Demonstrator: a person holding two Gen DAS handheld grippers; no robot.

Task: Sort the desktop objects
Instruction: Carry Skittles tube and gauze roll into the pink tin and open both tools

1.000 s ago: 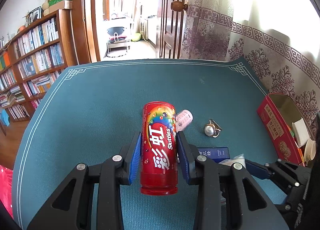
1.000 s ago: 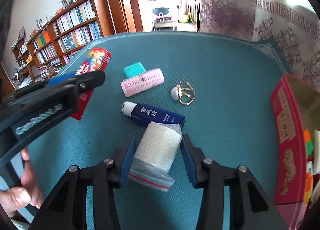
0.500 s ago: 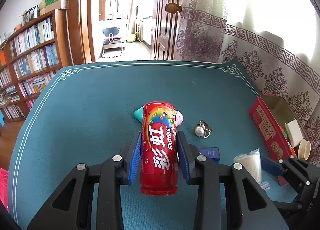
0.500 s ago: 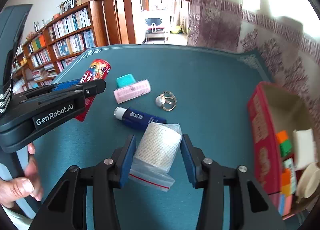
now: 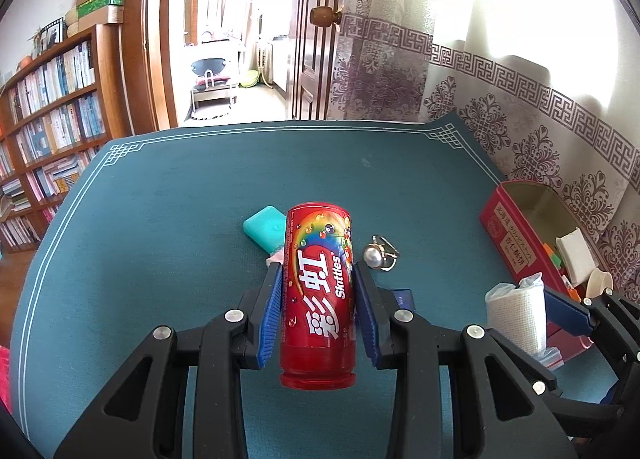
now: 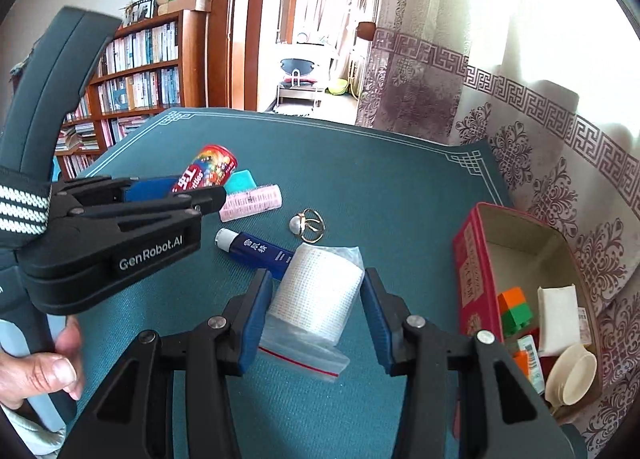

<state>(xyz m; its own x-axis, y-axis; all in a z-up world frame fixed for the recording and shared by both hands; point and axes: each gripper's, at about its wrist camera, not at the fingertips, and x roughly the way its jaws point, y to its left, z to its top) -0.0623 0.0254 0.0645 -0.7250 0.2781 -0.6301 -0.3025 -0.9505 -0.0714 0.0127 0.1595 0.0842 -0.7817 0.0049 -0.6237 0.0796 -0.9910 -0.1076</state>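
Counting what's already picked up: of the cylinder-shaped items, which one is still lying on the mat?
The pink ribbed hair roller, beside the teal case. The red Skittles can and the white bagged gauze roll are each clamped in a hand-held gripper.

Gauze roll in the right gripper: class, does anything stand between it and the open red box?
Nothing visible does. The gauze roll is held in the right gripper, and only bare green mat lies between it and the red box.
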